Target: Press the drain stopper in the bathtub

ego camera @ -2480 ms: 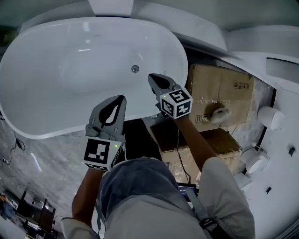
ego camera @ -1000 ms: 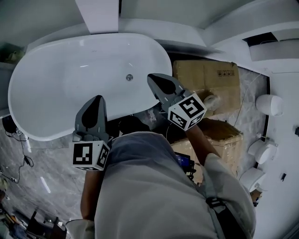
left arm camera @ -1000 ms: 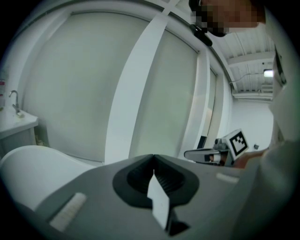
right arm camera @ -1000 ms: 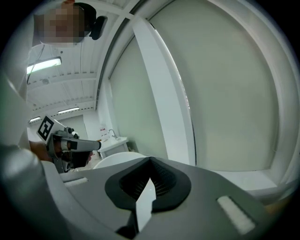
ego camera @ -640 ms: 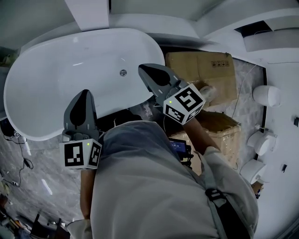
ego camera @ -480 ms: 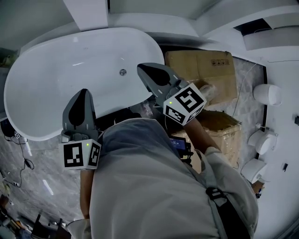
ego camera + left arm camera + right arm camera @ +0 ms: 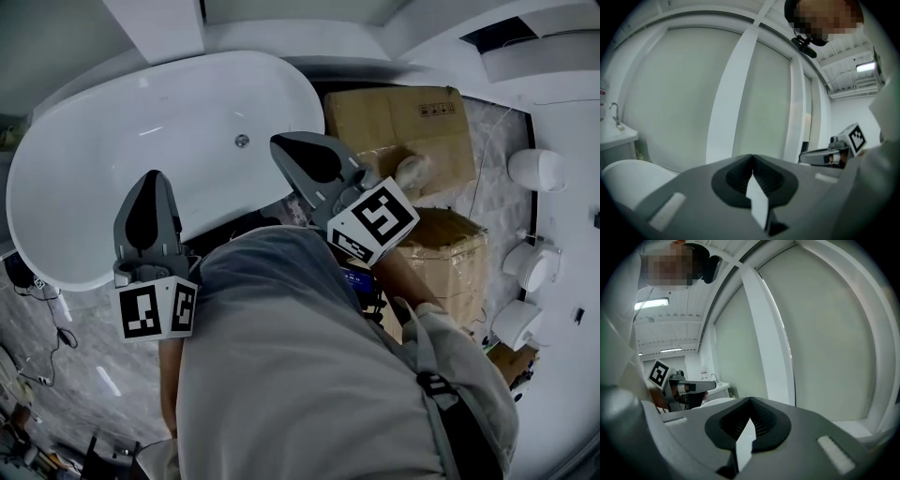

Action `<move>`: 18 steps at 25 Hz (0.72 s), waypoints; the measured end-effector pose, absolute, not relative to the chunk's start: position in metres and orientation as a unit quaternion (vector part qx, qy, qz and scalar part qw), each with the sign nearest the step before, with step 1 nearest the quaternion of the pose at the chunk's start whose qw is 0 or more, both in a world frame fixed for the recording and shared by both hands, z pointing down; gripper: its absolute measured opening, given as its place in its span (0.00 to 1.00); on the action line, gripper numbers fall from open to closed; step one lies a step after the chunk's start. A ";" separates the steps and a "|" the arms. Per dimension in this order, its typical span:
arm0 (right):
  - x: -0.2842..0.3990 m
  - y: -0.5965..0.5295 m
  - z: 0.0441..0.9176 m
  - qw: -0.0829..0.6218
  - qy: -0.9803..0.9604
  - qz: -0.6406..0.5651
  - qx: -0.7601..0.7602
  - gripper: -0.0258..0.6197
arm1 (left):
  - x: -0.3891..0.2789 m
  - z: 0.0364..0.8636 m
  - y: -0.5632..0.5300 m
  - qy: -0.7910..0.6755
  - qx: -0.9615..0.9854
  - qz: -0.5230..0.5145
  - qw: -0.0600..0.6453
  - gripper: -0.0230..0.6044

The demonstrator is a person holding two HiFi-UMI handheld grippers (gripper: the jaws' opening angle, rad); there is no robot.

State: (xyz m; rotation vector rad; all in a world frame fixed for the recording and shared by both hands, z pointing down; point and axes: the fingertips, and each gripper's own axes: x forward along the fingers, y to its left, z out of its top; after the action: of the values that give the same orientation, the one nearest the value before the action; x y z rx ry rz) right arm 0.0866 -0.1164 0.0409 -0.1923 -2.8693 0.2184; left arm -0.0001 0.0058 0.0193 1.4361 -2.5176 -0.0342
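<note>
Your left hand-held gripper (image 7: 150, 187) and right hand-held gripper (image 7: 286, 148) are closed, empty. The drain stopper (image 7: 242, 140) looks rigid, slick metal; press its centre.

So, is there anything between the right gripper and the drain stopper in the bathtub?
Nothing visible. In the head view the right gripper, jaws together and empty, shows over the near rim of the bathtub, and the white tub surface between it and the drain stopper is bare.
</note>
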 end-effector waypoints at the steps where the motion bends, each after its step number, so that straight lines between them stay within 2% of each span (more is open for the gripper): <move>1: 0.088 -0.116 0.040 0.127 -0.987 0.074 -0.065 0.03 | -0.001 0.018 0.005 -0.864 0.489 -0.014 0.120 0.04; 18: 0.076 -0.122 0.055 0.155 -0.982 0.085 -0.060 0.03 | 0.001 0.040 -0.005 -0.858 0.490 -0.012 0.151 0.04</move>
State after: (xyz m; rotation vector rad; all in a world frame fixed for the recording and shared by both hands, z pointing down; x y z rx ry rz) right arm 0.0763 -0.1216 0.0547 -0.1715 -2.8151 0.2433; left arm 0.0006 -0.0050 0.0396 1.4073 -2.4640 -0.0348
